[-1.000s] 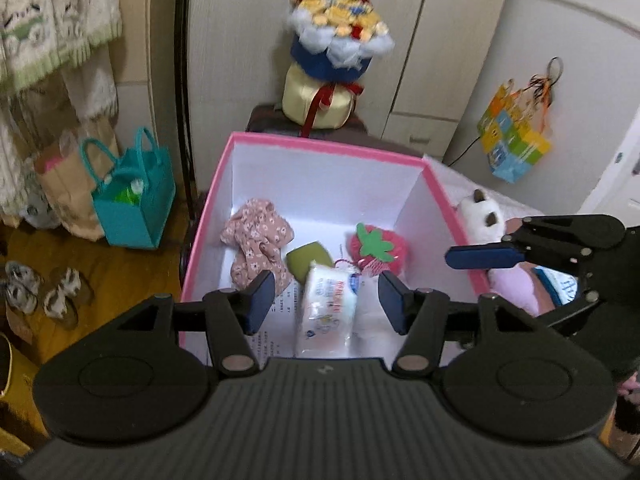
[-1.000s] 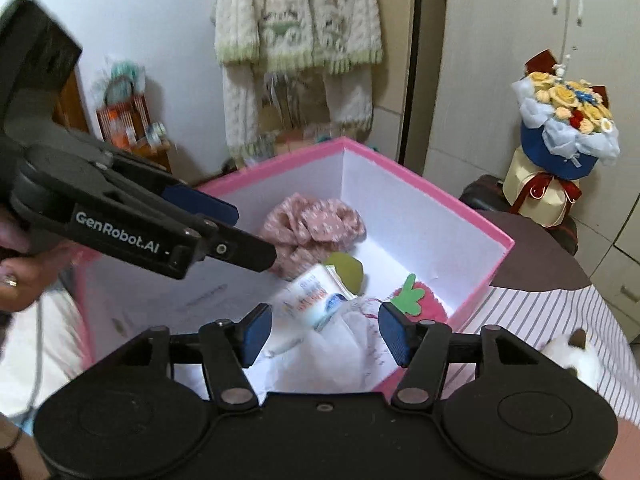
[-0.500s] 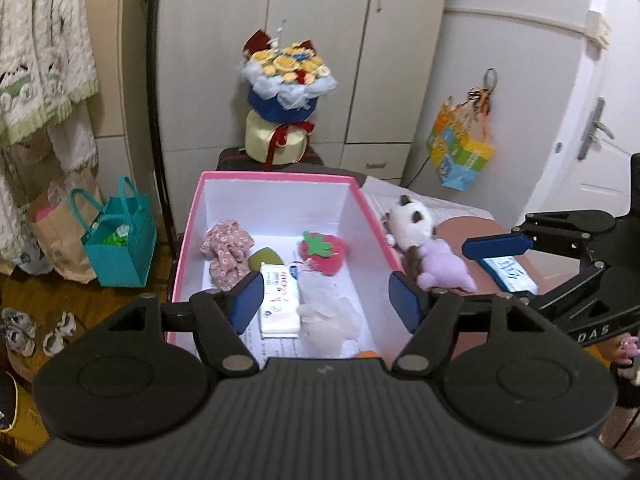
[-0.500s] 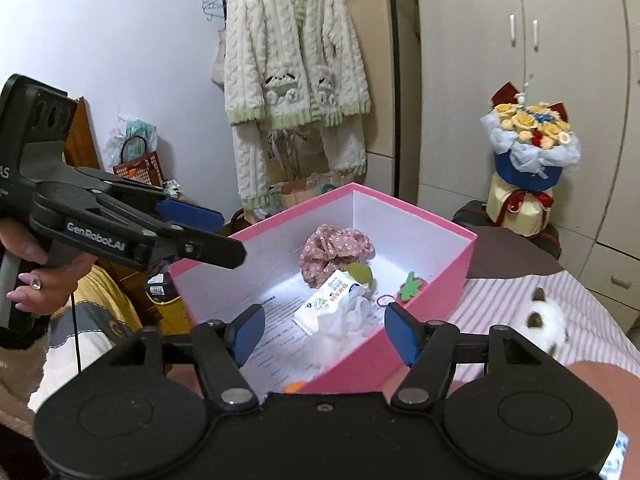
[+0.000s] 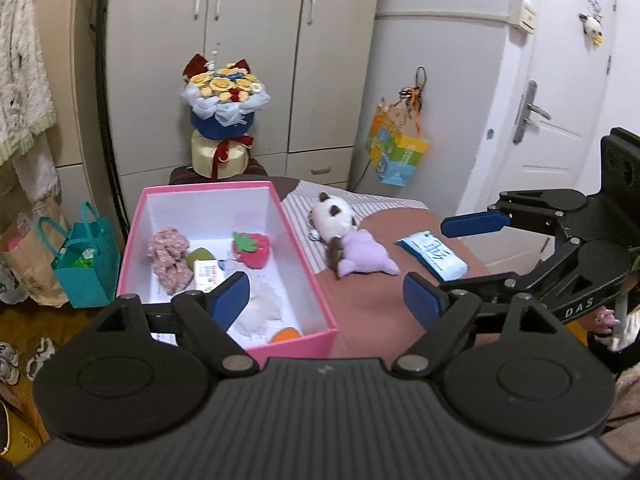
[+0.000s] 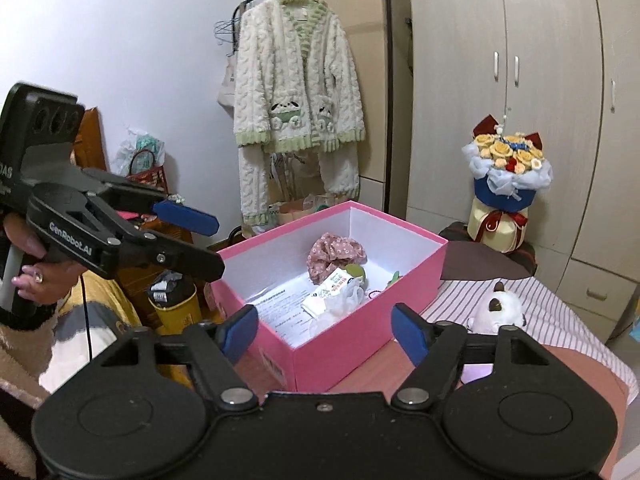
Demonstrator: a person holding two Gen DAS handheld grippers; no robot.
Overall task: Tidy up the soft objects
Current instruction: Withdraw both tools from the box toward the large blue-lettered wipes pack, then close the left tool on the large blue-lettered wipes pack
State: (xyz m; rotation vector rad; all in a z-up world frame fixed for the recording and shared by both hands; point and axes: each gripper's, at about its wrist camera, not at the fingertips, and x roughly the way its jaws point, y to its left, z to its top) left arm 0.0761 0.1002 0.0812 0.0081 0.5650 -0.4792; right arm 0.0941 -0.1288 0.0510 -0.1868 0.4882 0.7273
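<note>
A pink box [image 5: 305, 345] with a white inside stands on the bed. In it lie a floral cloth [image 5: 170, 254], a strawberry plush [image 5: 250, 250], a wipes packet [image 5: 210, 274] and a white fluffy piece [image 5: 260, 304]. On the bed to its right lie a white and brown plush [image 5: 334, 220], a purple plush [image 5: 362, 258] and a blue tissue pack [image 5: 434, 254]. My left gripper [image 5: 326, 298] hangs above the box's near corner, its jaws opening, nothing between them. My right gripper [image 6: 324, 332] is likewise opening and empty, in front of the pink box [image 6: 360, 332].
A flower bouquet [image 5: 224, 120] stands behind the box, before the wardrobe. A teal bag [image 5: 86, 264] sits on the floor at left. A colourful bag [image 5: 396, 152] hangs on the wall beside a white door [image 5: 560, 120]. A knitted cardigan [image 6: 296, 120] hangs on a rail.
Both grippers have drawn back and up from over the box, and their jaws have spread wider. The bed with the plush toys and tissue pack has come into the left wrist view.
</note>
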